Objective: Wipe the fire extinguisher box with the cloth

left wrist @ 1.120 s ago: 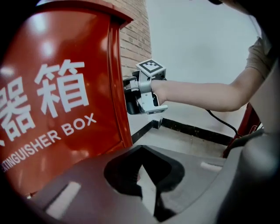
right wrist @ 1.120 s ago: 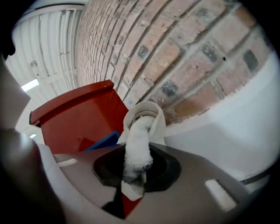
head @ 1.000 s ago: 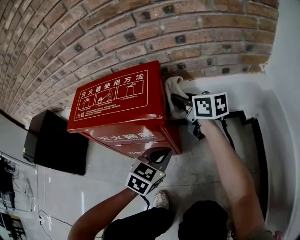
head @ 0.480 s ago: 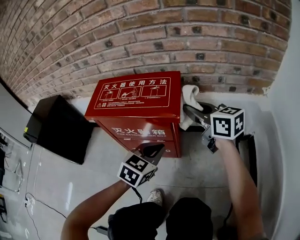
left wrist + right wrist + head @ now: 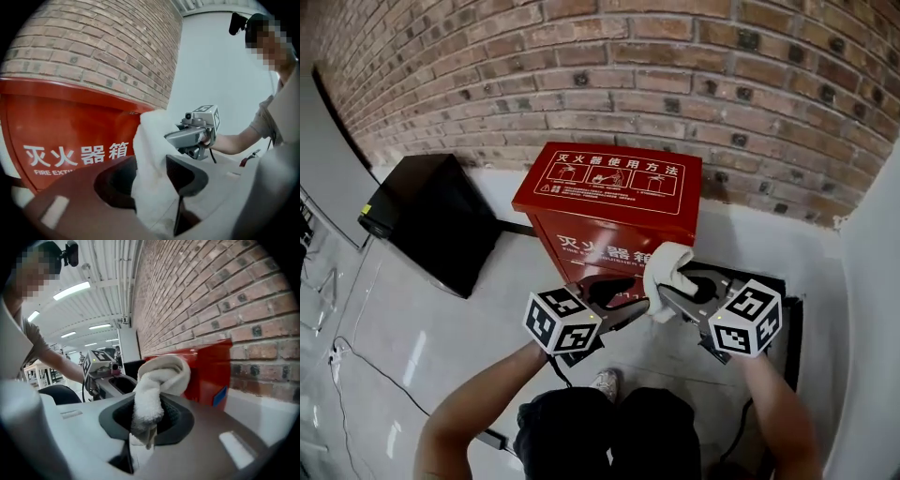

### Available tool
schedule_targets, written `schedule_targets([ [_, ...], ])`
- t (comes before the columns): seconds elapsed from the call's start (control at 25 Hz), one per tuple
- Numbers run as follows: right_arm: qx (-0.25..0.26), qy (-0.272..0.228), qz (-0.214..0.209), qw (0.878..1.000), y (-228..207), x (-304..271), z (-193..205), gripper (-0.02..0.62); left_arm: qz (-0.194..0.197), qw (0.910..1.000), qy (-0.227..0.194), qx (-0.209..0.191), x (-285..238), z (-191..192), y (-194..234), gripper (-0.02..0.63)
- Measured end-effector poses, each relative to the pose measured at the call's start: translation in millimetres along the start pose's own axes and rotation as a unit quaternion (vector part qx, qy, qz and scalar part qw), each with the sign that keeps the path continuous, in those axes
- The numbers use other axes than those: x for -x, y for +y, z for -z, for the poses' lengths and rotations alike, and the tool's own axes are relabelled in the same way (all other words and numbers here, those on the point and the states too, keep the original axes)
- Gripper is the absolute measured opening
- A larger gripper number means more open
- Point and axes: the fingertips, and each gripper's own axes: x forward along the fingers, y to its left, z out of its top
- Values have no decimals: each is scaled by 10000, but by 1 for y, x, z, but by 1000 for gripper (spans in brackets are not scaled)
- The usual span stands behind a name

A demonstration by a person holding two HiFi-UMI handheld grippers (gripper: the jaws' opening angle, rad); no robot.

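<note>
Left of the red fire extinguisher box [image 5: 614,202], a black case [image 5: 431,220] is set by the brick wall [image 5: 675,75]. Just in front of the box, the left gripper [image 5: 633,302] is held with its jaws spread, and the white cloth [image 5: 667,267] is seen between them. The cloth is pinched tight by the right gripper [image 5: 671,295], near the box's lower right corner.

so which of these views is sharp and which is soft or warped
Head view: sharp, evenly lit, brick wall bowed by the wide lens. Left gripper view: fire extinguisher box lettering crisp, cloth and near jaws soft. Right gripper view: cloth sharp, ceiling lights glaring.
</note>
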Motion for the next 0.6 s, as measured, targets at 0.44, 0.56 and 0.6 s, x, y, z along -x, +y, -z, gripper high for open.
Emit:
schedule_targets([
  [0.44, 1176, -54, -1364, 9836, 99, -93, -18, 91, -903, 9952, 197, -312, 136, 12, 6, 302],
  [0.56, 1356, -205, -1566, 9781, 125, -115, -24, 92, -1089, 9937, -76, -249, 160, 7, 19, 322],
  [0.6, 1408, -254, -1615, 9764, 133, -124, -26, 92, -1125, 9933, -159, -195, 167, 6, 27, 325],
])
